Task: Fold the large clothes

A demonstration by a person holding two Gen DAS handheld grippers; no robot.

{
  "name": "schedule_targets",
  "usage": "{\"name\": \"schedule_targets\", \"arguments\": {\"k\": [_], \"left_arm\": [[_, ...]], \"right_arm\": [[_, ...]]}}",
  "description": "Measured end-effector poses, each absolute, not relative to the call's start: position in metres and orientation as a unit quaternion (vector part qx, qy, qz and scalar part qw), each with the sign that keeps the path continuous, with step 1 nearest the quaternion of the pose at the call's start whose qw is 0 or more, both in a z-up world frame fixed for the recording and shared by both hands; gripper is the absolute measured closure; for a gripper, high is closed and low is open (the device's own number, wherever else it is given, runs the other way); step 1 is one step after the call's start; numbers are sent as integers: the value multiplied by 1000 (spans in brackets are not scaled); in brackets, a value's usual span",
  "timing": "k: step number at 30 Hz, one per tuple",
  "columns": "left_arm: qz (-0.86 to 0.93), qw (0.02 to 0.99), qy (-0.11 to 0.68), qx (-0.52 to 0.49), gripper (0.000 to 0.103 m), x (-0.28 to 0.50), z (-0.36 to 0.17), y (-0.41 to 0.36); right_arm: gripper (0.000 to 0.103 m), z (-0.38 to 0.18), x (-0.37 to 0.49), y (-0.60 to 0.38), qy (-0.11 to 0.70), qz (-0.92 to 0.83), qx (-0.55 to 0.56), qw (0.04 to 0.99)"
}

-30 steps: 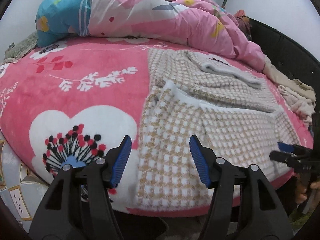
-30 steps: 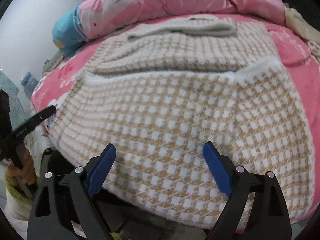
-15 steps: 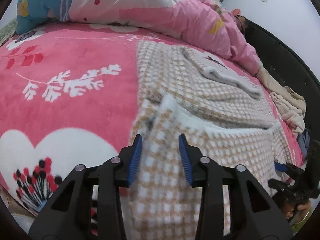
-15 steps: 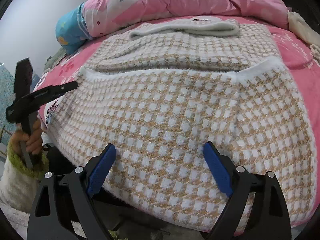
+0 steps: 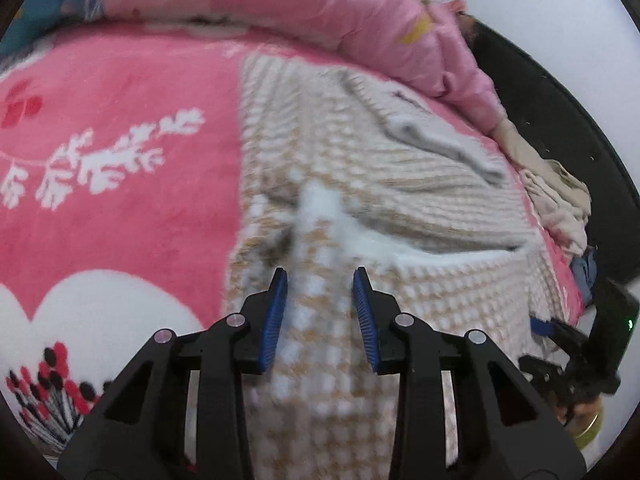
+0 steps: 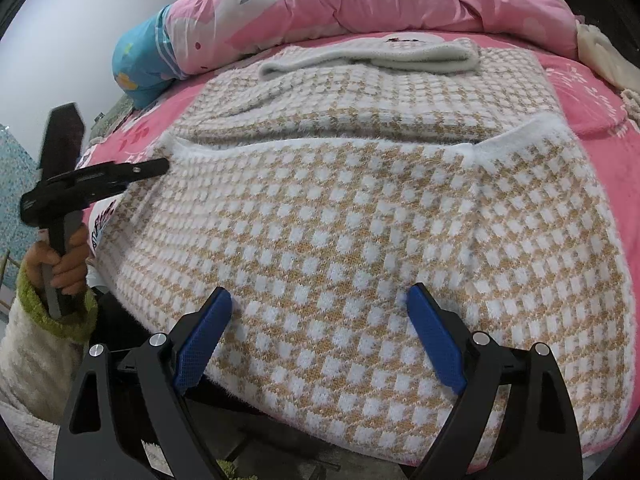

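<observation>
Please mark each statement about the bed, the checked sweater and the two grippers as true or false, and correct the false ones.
1. The checked sweater lies on a pink bed cover. True.
2. The right gripper is shut on the sweater. False: its jaws stand wide open over the hem.
3. A fold of the sweater stands between the fingers of the left gripper. True.
4. A green quilt is piled at the far side of the bed. False: the quilt is pink with a blue end.
5. The sweater's grey collar lies at its far end. True.
</observation>
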State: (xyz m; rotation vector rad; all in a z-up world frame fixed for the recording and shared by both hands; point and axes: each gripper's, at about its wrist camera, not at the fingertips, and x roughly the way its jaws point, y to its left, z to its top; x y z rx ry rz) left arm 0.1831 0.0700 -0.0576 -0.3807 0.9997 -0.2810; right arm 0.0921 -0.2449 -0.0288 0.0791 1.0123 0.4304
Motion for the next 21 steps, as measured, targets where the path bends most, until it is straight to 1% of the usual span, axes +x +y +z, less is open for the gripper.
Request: {"name": "schedule_targets", "arguments": {"k": [3,6,7,9,10,11,12,16,18,21], "left_arm": [[-144,843,476,-203,71,192,-61,72],[-204,829,462,-238,71,190,-54,71],[-223,827,456,-241,68,187,-51,70],[-218,832,459,-223,66,184,-50,67],[-195,834,473,-205,66,185,-54,65],[-172,832,493,-188,66,188,-61,64],[-167,829,501,-184,69,190,-65,64],[-148,831,509,-170,70,187,-59,59],[-132,837,511,-142,73,181,-50,47],[-90,851,512,-78,72,167,-45,24]], "right_arm": [[16,-28,93,-246,481,205,38,852],[16,-29,93,-246,481,207,37,851],[16,-29,93,-246,481,207,37,851],[16,-30,92,-245,481,206,38,851],[16,-29,93,-245,482,207,38,851],[16,-29,93,-245,482,208,38,850],[16,-30,94,-245,482,208,38,850],[16,-30,94,-245,481,208,38,851],[16,-30,94,-245,481,209,37,851],[16,-30,94,-245,481,208,37,851]]}}
